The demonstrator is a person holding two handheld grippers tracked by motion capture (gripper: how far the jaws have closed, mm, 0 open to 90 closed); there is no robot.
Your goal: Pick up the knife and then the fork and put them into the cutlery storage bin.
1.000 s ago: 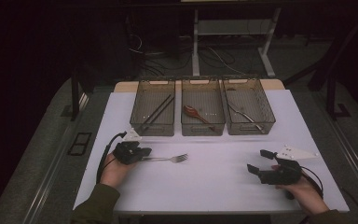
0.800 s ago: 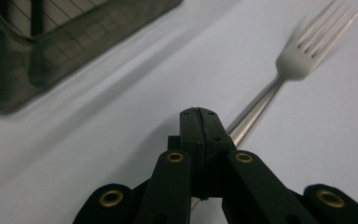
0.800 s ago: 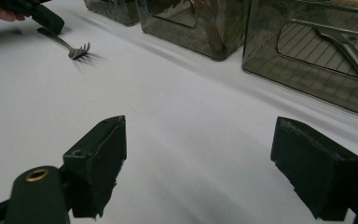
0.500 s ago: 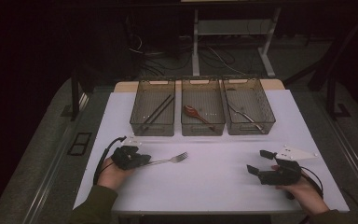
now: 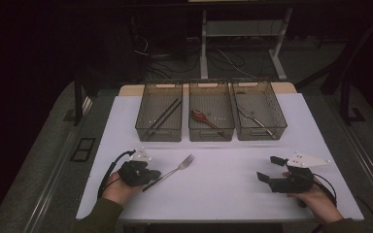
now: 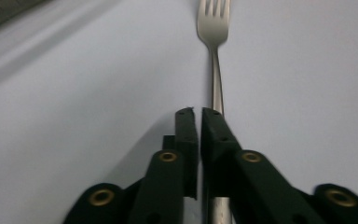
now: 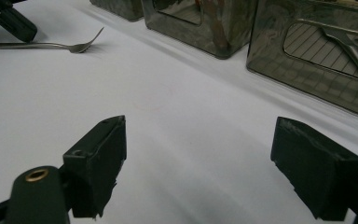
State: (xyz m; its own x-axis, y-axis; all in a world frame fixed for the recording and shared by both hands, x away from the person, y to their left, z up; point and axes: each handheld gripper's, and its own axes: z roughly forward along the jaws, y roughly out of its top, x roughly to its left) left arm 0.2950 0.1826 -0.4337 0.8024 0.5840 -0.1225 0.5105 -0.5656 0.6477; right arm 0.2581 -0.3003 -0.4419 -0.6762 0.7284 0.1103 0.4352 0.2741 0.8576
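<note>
- Fork (image 5: 171,172) lies flat on the white worktop (image 5: 223,194), near left, tines toward the far right.
- Left gripper (image 6: 199,114): jaws have just been opening, a thin slit between them; fork handle runs beneath the right jaw, not pinched.
- Right gripper (image 7: 198,168): jaws spread wide, nothing between, near right.
- Three trays (image 5: 211,133) at far edge; no legible writing.

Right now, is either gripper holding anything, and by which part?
Neither grips anything. The left gripper has its fingers nearly shut and just starting to open, above the fork handle, which lies on the table. The right gripper is open.
</note>
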